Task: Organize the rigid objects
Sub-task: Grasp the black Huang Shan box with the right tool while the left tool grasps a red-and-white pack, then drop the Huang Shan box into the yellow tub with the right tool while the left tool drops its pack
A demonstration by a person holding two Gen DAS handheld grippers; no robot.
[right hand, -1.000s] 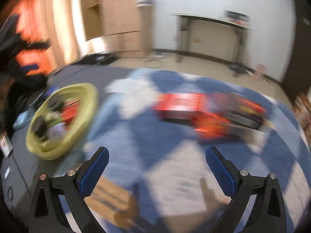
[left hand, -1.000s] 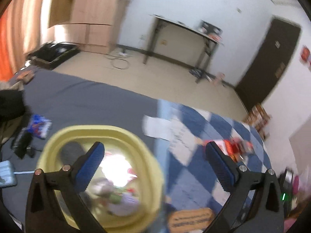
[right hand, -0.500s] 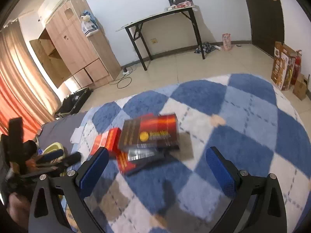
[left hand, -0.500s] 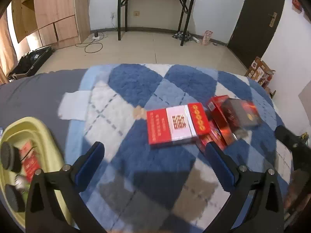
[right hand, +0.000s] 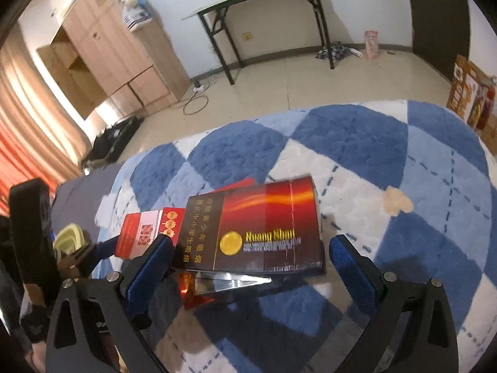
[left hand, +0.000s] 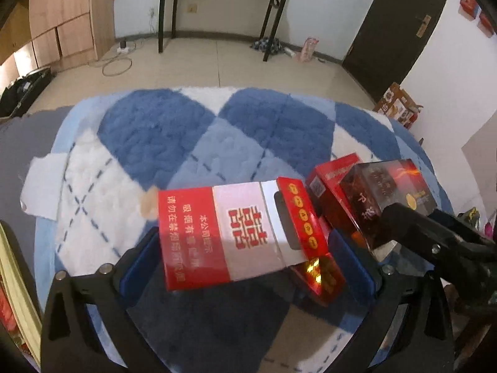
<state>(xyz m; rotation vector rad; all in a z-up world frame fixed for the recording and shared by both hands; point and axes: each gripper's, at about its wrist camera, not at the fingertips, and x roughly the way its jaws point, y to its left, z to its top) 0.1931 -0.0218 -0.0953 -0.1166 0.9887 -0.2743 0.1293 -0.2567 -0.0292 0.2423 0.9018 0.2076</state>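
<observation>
A red and white carton point(left hand: 236, 233) lies on the blue checked blanket point(left hand: 174, 133), between the open jaws of my left gripper point(left hand: 248, 267). A dark red carton point(right hand: 254, 233) rests on top of other red boxes point(left hand: 329, 195) to its right; my right gripper point(right hand: 248, 267) is open around it, the left pad close to its edge. The dark carton also shows in the left wrist view point(left hand: 391, 192), with the right gripper's arm point(left hand: 435, 242) in front of it. The red and white carton shows in the right wrist view point(right hand: 139, 233).
A yellow basin point(right hand: 66, 237) with small items sits left of the blanket; its rim shows in the left wrist view point(left hand: 15, 283). A white paper point(left hand: 43, 186) lies at the blanket's left edge. A black table point(right hand: 264, 9), a wooden wardrobe point(right hand: 102, 49) and a dark door point(left hand: 397, 21) stand beyond.
Both grippers have swung from the basin side toward the cartons and moved in close. The cartons now lie between the open jaws of each gripper.
</observation>
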